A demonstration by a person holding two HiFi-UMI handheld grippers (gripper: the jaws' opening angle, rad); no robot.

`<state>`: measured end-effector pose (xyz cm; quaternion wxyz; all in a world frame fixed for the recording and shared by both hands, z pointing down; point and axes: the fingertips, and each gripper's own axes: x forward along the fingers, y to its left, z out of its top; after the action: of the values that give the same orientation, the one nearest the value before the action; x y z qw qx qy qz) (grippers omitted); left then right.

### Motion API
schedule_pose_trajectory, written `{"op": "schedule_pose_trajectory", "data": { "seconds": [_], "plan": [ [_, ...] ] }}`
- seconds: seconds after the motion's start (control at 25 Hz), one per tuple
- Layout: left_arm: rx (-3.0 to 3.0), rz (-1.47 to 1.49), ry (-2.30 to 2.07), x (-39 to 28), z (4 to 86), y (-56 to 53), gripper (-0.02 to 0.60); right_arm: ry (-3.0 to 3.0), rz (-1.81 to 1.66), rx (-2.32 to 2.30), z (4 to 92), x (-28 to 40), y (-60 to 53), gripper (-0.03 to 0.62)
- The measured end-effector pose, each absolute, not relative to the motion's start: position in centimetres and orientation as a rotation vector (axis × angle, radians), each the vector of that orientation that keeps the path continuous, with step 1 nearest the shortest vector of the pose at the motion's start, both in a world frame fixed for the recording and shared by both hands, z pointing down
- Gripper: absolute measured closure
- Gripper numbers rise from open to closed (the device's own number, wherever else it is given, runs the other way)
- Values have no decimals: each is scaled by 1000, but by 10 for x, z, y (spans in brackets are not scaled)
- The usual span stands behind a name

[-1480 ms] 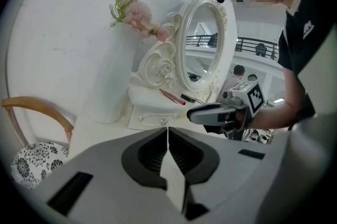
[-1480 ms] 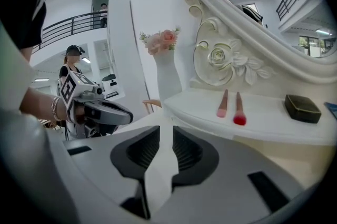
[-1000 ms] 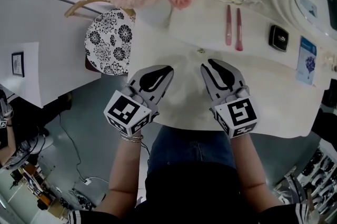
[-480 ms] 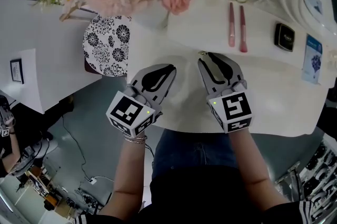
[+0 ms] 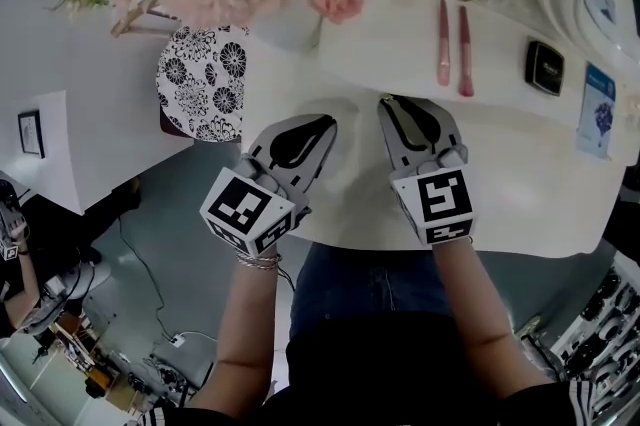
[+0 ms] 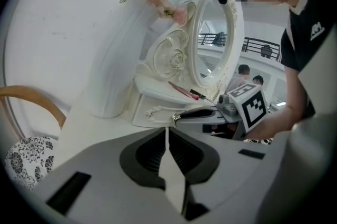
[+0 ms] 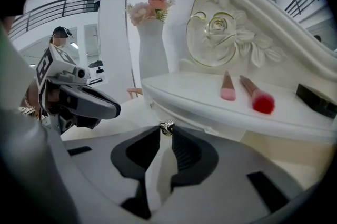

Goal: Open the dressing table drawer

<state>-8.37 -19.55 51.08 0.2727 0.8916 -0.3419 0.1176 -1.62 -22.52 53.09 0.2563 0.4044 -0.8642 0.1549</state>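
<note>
Right gripper (image 7: 167,132) is pinched on the drawer knob (image 7: 167,127) at the dressing table's front, drawer (image 7: 213,124) looks unopened so the pull remains; left gripper (image 6: 167,132) closed, empty, alongside.

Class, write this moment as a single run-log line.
right gripper: shut on drawer knob | left gripper: shut, empty, above tabletop | drawer: looks closed
</note>
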Motion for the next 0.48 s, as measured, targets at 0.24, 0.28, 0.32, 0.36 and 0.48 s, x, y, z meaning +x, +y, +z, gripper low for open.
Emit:
{"op": "schedule_pose_trajectory", "data": {
  "seconds": [0.24,0.28,0.32,0.36,0.48],
  "plan": [
    [2402,330,-914,-84,511,-190,566,-2332,409,1085,531,-16,-222,513],
    [2404,331,-911,-84,510,-189,565,-2330,407,1082,530,-16,-221,514],
    [2407,331,-908,-84,510,-188,566,-2330,406,1080,530,-16,-220,514],
    [2409,331,-904,-83,509,-187,566,-2329,406,1079,530,-16,-219,514],
    [2412,331,-892,-83,509,-184,566,-2327,406,1078,530,-17,-215,514]
  ]
}}
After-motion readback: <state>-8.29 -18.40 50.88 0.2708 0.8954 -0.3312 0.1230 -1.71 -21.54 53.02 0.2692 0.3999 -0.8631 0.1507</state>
